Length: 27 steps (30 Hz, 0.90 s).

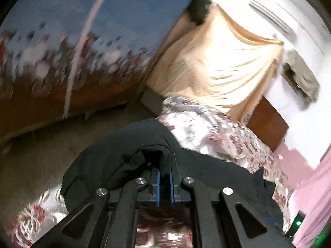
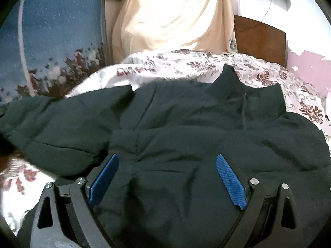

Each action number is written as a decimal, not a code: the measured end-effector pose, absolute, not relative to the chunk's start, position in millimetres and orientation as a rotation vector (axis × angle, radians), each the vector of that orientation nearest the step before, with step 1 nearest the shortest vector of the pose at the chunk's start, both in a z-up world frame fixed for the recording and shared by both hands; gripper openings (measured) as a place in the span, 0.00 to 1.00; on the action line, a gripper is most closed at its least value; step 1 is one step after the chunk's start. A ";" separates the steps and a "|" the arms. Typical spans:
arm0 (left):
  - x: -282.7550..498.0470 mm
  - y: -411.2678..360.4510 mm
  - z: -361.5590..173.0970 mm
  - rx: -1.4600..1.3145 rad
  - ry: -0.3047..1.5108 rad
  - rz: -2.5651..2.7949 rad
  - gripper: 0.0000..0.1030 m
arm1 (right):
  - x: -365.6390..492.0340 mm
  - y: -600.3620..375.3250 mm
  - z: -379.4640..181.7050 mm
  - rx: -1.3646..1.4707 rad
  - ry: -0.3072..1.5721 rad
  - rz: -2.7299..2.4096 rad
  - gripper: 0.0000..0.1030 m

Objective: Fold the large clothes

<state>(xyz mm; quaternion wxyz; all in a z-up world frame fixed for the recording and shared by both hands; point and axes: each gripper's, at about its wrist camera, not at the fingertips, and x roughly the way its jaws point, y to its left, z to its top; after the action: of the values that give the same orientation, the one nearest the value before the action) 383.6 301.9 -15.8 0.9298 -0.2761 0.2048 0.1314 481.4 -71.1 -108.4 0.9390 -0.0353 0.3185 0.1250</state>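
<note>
My left tool (image 1: 164, 183) is clamped on a bunched fold of the black jacket (image 2: 186, 128), lifting it off the floral bedspread (image 2: 186, 66), while my right tool (image 2: 167, 180) hangs over the jacket's body with its jaws wide apart. I judge a sleeve fold is in hand; next I should carry the gripped part across the body and lay it flat.

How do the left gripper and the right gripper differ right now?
The left gripper has its jaws nearly together, pinching a bunched fold of the black jacket; the right gripper has its jaws spread wide and holds nothing. The left one has fabric humped up around its fingertips, while the right one has the jacket spread out flat on the floral bedspread between and beyond its fingers. Both have blue textured pads on black fingers.
</note>
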 end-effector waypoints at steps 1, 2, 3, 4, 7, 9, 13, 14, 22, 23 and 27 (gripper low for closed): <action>385.1 294.3 -8.8 -0.538 0.411 0.262 0.07 | 479.5 -75.3 -105.4 -0.073 0.659 0.256 0.90; 388.5 280.3 4.7 -0.489 0.395 0.244 0.06 | 475.4 -82.8 -100.9 -0.067 0.671 0.261 0.90; 391.2 269.2 14.6 -0.458 0.385 0.225 0.06 | 470.7 -91.9 -95.9 -0.056 0.677 0.268 0.90; 393.7 258.5 23.0 -0.431 0.377 0.207 0.06 | 464.3 -104.2 -89.9 -0.044 0.677 0.272 0.90; 403.2 209.9 51.2 -0.312 0.355 0.125 0.06 | 451.8 -138.6 -79.9 -0.020 0.663 0.252 0.90; 409.7 177.6 61.6 -0.248 0.361 0.067 0.06 | 442.2 -175.0 -75.9 0.033 0.649 0.214 0.90; 424.0 103.7 69.0 -0.126 0.399 -0.070 0.06 | 433.2 -237.5 -83.2 0.125 0.658 0.126 0.90; 428.8 79.5 66.3 -0.085 0.422 -0.108 0.06 | 430.3 -255.1 -86.1 0.158 0.654 0.107 0.90; 444.9 -34.0 7.3 0.022 0.604 -0.395 0.07 | 417.9 -353.5 -128.1 0.467 0.635 0.027 0.90; 445.7 -43.5 -2.1 0.032 0.629 -0.422 0.07 | 417.5 -359.0 -134.5 0.506 0.636 0.041 0.90; 441.6 -66.8 -35.2 0.049 0.722 -0.492 0.12 | 423.7 -367.3 -148.4 0.591 0.651 0.097 0.90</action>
<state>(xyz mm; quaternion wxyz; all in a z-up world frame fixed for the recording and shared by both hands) 441.6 -66.8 -35.2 0.9058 0.0238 0.3497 -0.2380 423.7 -367.3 -148.4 0.9039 0.2858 0.3148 0.0471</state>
